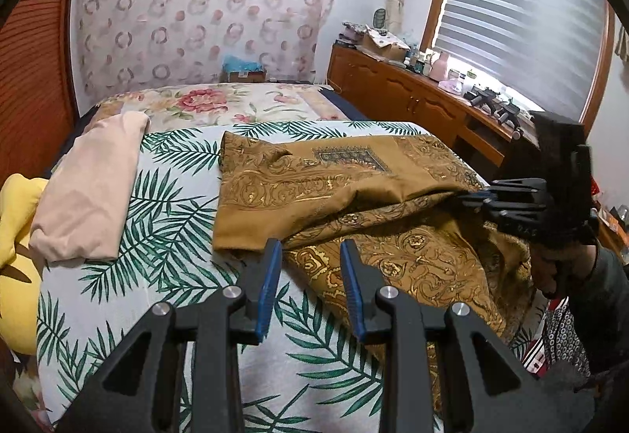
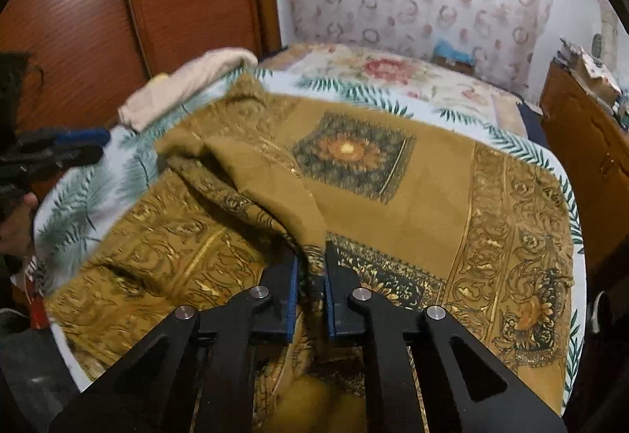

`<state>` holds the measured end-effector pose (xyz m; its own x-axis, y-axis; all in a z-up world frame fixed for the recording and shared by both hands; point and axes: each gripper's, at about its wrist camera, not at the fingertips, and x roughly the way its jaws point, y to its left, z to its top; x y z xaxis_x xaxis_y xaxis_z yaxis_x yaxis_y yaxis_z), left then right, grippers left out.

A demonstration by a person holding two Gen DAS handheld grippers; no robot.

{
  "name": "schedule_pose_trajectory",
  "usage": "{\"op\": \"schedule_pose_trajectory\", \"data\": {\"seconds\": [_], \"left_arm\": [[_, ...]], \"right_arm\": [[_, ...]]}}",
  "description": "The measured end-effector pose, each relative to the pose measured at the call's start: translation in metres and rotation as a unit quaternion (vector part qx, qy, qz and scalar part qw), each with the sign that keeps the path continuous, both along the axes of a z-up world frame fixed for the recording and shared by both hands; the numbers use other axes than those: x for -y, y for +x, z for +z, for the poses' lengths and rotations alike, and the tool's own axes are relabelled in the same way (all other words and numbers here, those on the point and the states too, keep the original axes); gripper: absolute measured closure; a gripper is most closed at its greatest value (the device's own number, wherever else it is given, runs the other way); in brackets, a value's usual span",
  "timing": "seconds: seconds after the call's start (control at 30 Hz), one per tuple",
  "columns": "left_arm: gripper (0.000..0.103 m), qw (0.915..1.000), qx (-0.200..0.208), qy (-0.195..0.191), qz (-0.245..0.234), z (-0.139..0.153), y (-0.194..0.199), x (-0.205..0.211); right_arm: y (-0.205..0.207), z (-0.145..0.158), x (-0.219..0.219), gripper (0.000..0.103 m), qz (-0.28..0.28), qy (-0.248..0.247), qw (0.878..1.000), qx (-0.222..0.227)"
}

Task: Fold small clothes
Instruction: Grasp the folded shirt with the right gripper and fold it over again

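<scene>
On the bed, the brown patterned cloth lies rumpled, folding barely begun. Right tool clenches a raised fold; left tool hovers released. A beige garment lies folded.

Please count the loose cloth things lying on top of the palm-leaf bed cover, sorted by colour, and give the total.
Brown-gold patterned cloth: 1
Pale pink folded cloth: 1
Total: 2

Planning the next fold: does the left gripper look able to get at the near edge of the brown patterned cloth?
Probably yes. The left gripper hovers open just before the brown patterned cloth, nothing between; the right gripper pinches another part.
</scene>
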<state>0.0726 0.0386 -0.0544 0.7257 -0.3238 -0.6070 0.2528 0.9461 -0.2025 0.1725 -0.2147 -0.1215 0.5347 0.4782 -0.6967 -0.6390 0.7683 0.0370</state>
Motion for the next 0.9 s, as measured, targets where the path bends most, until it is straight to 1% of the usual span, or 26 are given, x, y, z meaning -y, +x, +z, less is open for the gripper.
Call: {"op": "schedule_pose_trajectory", "data": {"seconds": [0.17, 0.3, 0.43, 0.5, 0.57, 0.7, 0.8, 0.9], "left_arm": [[0.074, 1.0, -0.001, -0.002, -0.001, -0.003, 0.0, 0.0], [0.074, 1.0, -0.001, -0.003, -0.004, -0.004, -0.001, 0.003], [0.074, 0.9999, 0.001, -0.004, -0.012, -0.002, -0.001, 0.01], [0.074, 0.9999, 0.003, -0.004, -0.016, -0.001, -0.001, 0.015], [0.074, 0.9998, 0.004, -0.004, -0.019, 0.001, -0.001, 0.019], [0.074, 0.9996, 0.009, 0.001, -0.025, 0.004, -0.002, 0.03], [0.074, 0.9996, 0.012, -0.001, -0.027, 0.005, -0.001, 0.036], [0.074, 0.9995, 0.011, 0.0, -0.029, 0.004, 0.001, 0.041]], "right_arm": [[-0.014, 0.023, 0.009, 0.099, -0.012, 0.038, 0.999, 0.032], [-0.029, 0.046, 0.022, 0.1, -0.028, 0.061, 0.996, 0.066], [-0.04, 0.061, 0.046, 0.1, -0.05, 0.064, 0.993, 0.085], [-0.043, 0.065, 0.062, 0.1, -0.068, 0.05, 0.992, 0.093], [-0.042, 0.064, 0.078, 0.1, -0.088, 0.039, 0.991, 0.094], [-0.039, 0.05, 0.108, 0.1, -0.125, 0.022, 0.989, 0.078], [-0.038, 0.044, 0.125, 0.102, -0.152, 0.007, 0.985, 0.081], [-0.036, 0.041, 0.143, 0.102, -0.172, 0.029, 0.982, 0.068]]}}
